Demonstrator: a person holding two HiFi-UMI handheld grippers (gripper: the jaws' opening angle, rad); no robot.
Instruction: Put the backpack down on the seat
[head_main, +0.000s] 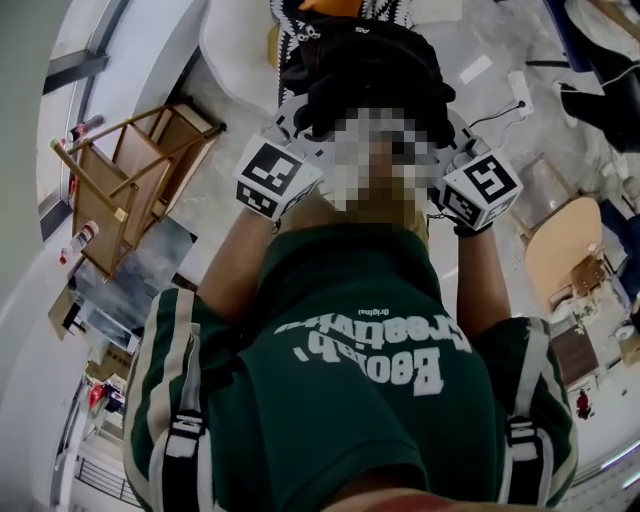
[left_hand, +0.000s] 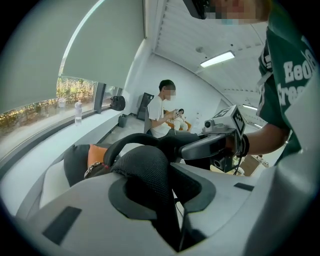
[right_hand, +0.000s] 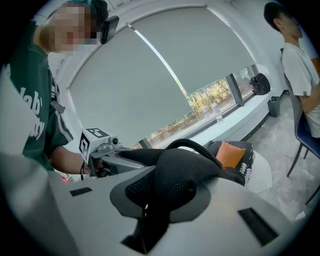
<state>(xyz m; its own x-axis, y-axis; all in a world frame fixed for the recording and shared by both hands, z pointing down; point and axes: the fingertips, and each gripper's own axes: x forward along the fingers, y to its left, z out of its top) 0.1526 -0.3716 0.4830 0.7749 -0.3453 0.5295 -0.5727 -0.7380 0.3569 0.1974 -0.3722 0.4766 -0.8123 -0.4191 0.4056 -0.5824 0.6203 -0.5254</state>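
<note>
The backpack (head_main: 365, 75) is being held at 12 o'clock, by the white seat (head_main: 232, 55), its padded mesh straps (left_hand: 147, 170) being pinched in left gripper (left_hand: 165, 210) and right gripper (right_hand: 160, 200) jaws. Judged soft, saggy; straps suit gripping.

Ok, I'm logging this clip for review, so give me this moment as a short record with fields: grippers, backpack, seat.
left gripper: shut on a black mesh strap of the backpack
right gripper: shut on the other mesh strap
backpack: black, held over the white seat; whether it rests there cannot be told
on seat: orange cushion, black-and-white patterned cover
bystander: person in white shirt, sitting beyond
</note>
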